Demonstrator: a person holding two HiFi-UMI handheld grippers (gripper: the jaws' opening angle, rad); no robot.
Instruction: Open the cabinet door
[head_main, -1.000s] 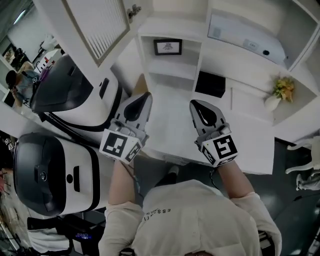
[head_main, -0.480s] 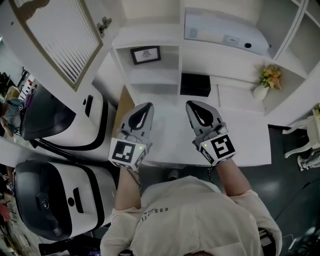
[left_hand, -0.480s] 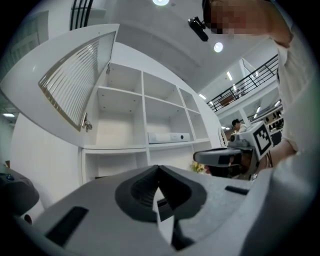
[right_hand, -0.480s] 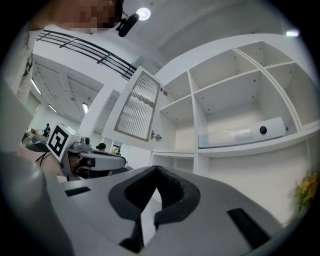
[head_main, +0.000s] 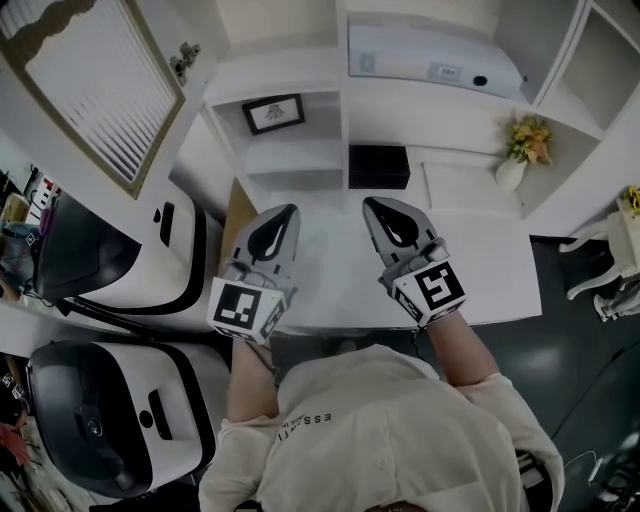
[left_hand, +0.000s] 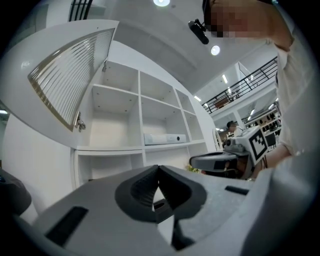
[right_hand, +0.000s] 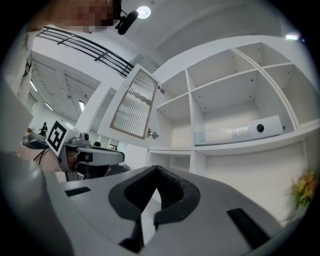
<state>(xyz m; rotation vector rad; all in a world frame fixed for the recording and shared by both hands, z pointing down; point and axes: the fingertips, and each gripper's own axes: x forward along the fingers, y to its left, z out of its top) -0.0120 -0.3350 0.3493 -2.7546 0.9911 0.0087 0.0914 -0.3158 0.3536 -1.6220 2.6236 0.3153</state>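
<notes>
1. Tool state: my left tool (head_main: 283, 216) has its jaws pressed together on nothing. My right tool (head_main: 379, 207) is likewise closed and empty. Both are held side by side above the white surface (head_main: 500, 275), touching nothing.
2. Task item: the white cabinet door with a ribbed pane in a tan frame (head_main: 95, 85) stands swung out from the white open shelving (head_main: 300, 150). A small metal fitting (head_main: 183, 62), which I judge to be a hinge, sits at the door's edge next to the shelving.
3. Bearing: the cabinet door lies up and to the left of both tools and well apart from them. I judge its long axis to be upright. My left tool is the nearer.
4. Finding: I judge the cabinet door already open. For any further swing, the left tool would have to rise and part its jaws.
</notes>
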